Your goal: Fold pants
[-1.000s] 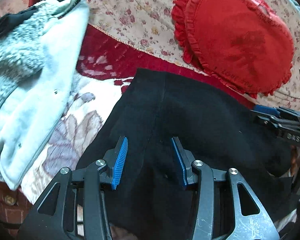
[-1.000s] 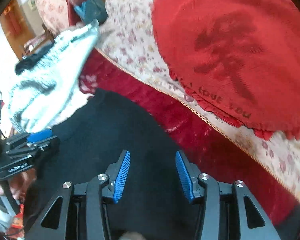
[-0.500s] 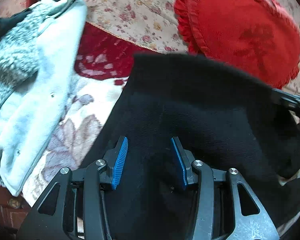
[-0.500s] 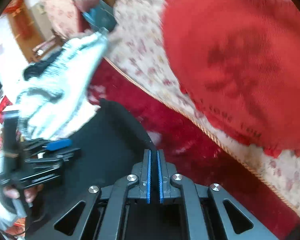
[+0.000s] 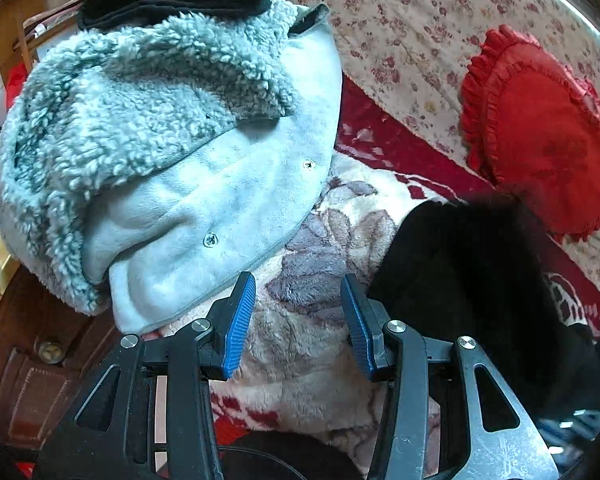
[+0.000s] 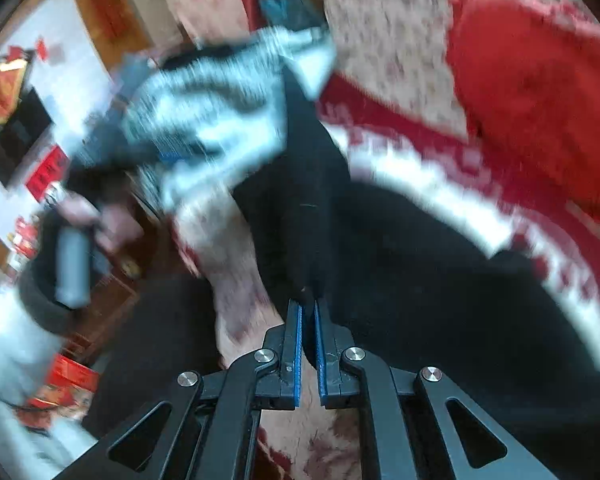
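Left gripper [image 5: 298, 322] held low over the fleecy floral blanket [image 5: 300, 320], blue-padded fingers [image 5: 240, 318] spread wide, nothing between them, pointing toward the edge of a pale sherpa-lined jacket [image 5: 204, 208]

Right gripper [image 6: 307, 344] tilted forward over the same bed, blue pads [image 6: 298, 354] drawn nearly together with a narrow slit showing, pinching a raised ridge of the black pants [image 6: 439, 280] right at the tips; view heavily smeared by motion blur

In the right wrist view, far left: a blurred hand [image 6: 100, 220] wrapped around a grey handle, presumably carrying the other gripper, details unreadable

Black pants: dark, matte, thick cloth, one fold pulled up into a peak running away from the right gripper's tips, the rest spread across the blanket toward the lower right; in the left wrist view, bunched in a dark mound [image 5: 471, 280] just right of the open fingers, below the red heart-shaped cushion [image 5: 539, 136], not touching the left pads

Counted: two grippers, one pair of pants, one jacket with two snap buttons showing, one ruffled heart cushion, one dark folded garment [image 5: 172, 0] lying atop the jacket, one flower-print cover [image 5: 419, 28] behind
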`<state>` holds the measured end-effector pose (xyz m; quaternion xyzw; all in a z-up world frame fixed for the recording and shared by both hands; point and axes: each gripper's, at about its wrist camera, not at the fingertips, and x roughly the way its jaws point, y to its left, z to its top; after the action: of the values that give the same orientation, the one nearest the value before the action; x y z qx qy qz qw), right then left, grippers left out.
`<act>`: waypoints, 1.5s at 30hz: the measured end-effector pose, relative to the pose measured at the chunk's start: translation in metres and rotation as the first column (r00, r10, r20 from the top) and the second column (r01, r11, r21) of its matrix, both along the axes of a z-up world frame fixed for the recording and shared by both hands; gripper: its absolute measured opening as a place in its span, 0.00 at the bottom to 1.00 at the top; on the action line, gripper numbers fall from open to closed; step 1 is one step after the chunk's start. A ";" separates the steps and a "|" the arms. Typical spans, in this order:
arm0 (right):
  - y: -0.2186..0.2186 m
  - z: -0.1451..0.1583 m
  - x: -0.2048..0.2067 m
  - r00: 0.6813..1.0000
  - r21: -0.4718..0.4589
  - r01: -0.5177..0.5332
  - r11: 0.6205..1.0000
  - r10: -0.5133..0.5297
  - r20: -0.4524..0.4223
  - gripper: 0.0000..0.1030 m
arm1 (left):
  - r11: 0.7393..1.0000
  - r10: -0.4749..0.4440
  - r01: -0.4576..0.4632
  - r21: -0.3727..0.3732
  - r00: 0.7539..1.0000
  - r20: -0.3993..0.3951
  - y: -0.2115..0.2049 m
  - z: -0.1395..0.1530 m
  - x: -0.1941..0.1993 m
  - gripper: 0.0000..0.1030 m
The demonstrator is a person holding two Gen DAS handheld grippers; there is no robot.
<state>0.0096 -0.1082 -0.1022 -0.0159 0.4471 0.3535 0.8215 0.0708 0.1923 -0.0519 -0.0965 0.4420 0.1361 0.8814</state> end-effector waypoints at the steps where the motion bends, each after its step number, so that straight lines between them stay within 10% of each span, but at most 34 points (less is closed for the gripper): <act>1: 0.000 -0.004 0.000 1.000 -0.001 0.015 1.000 -0.015 -0.021 0.06 | 1.000 -0.006 0.006 -0.003 1.000 0.009 -0.002 0.004 -0.002 0.42; 7: -0.018 0.037 -0.004 0.999 0.062 0.025 0.998 -0.027 0.032 0.30 | 0.997 -0.071 0.072 -0.008 0.996 0.053 -0.023 0.017 -0.011 0.43; 12: -0.053 0.064 0.014 0.984 0.056 0.156 0.986 -0.160 0.083 0.31 | 0.992 -0.127 0.128 -0.006 0.991 0.031 -0.042 0.010 -0.009 0.43; 19: -0.100 0.031 0.088 0.958 -0.019 0.277 0.961 -0.277 -0.067 0.38 | 0.995 -0.087 0.086 -0.041 0.996 -0.024 -0.026 -0.011 0.001 0.43; 23: -0.092 0.011 0.106 0.959 0.094 0.215 0.972 -0.192 -0.207 0.34 | 0.995 -0.076 0.072 -0.069 0.996 -0.054 -0.022 -0.021 0.006 0.43; 26: -0.075 0.011 0.098 0.979 -0.010 0.160 0.987 -0.160 -0.130 0.14 | 0.996 -0.078 0.074 -0.055 0.994 -0.071 -0.025 -0.025 0.009 0.42; 31: -0.100 0.039 0.096 0.973 0.006 0.231 0.973 -0.231 -0.007 0.08 | 0.996 -0.082 0.080 -0.047 0.995 -0.051 -0.029 -0.022 0.012 0.43; 36: -0.101 0.004 0.111 0.941 -0.024 0.332 0.943 -0.332 -0.061 0.08 | 0.995 -0.086 0.083 -0.050 0.994 -0.062 -0.031 -0.025 0.016 0.43; 40: -0.124 0.024 0.100 0.890 0.022 0.455 0.890 -0.454 -0.051 0.34 | 0.996 -0.082 0.080 -0.046 0.995 -0.050 -0.025 -0.018 0.009 0.43; 45: -0.090 0.060 0.052 0.967 0.092 0.249 0.964 -0.252 0.025 0.34 | 0.995 -0.089 0.087 -0.054 0.995 -0.037 -0.022 -0.012 0.003 0.43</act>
<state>0.0619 -0.1985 -0.0422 0.0703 0.4145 0.2659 0.8675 0.0741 0.1707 -0.0637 -0.0973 0.4667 0.0872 0.8747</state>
